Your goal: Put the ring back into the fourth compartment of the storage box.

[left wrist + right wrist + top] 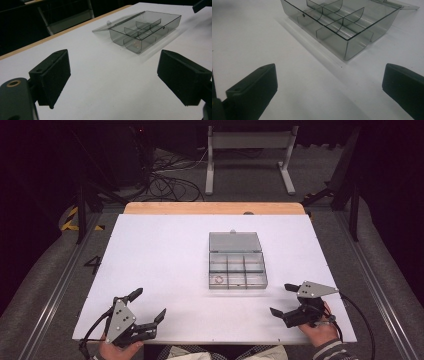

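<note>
Room: dark space with cables on the floor and a pale metal frame [248, 157] standing beyond the far end of the white surface [165, 265].
Surface: white board over a wooden top whose edge shows along the far side; it carries a single box.
Box: clear, smoke-tinted compartment box [237, 269] near the middle of the surface, slightly toward the person's right, well apart from both grippers.
Lid: the hinged lid [235, 242] is folded fully back and lies flat on the surface behind the tray.
Compartments: curved-topped dividers split the tray into two rows of small cells; most look empty.
Contents: one small reddish ring-like item [218, 279] lies in the near-left cell in the high view; too small to tell what it is.
Left gripper: the left gripper [150, 307] rests at the near-left edge of the surface, jaws spread wide with nothing between them, pointed toward the box.
Right gripper: the right gripper [282, 299] sits at the near-right, just short of the box's near corner, jaws likewise apart and empty.
Progress: judged early. The box is already open, but neither gripper touches it or its contents.
Left to do: probably reaching into the tray or closing the lid; all handling seems ahead.
</note>
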A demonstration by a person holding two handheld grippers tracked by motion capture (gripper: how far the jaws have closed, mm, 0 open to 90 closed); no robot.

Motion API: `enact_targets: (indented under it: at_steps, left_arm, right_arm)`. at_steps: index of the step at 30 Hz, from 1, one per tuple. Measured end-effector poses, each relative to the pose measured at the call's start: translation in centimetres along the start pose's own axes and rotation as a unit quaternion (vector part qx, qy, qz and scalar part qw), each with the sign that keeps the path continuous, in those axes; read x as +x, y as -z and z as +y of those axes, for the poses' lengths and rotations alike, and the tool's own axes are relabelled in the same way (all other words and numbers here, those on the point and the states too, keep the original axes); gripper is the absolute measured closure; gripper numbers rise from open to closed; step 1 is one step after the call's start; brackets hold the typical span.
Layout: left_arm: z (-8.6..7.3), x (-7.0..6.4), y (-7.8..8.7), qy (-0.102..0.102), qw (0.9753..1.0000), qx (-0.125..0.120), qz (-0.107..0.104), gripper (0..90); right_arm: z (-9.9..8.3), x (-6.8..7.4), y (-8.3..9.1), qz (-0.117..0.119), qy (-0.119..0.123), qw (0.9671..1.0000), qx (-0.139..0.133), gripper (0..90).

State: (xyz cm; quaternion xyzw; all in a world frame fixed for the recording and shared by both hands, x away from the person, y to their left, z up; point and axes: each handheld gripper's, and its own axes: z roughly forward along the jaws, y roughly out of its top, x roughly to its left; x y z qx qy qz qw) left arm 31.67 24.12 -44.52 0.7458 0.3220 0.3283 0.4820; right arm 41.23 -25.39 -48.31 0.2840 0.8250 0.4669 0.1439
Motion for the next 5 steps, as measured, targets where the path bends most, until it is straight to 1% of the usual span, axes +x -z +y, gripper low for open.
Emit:
enact_targets:
  at_steps: [2,5]
  left_arm:
    - [0.01,0.09,-0.01,-0.002,1.0,-0.001,0.002,12.2]
    - [-0.02,0.08,-0.03,0.002,1.0,-0.001,0.003,12.2]
  right_arm:
    - [-0.01,0.0,-0.01,0.0,-0.001,1.0,0.0,0.3]
    - [-0.01,0.04,0.0,0.0,0.0,1.0,0.0,0.4]
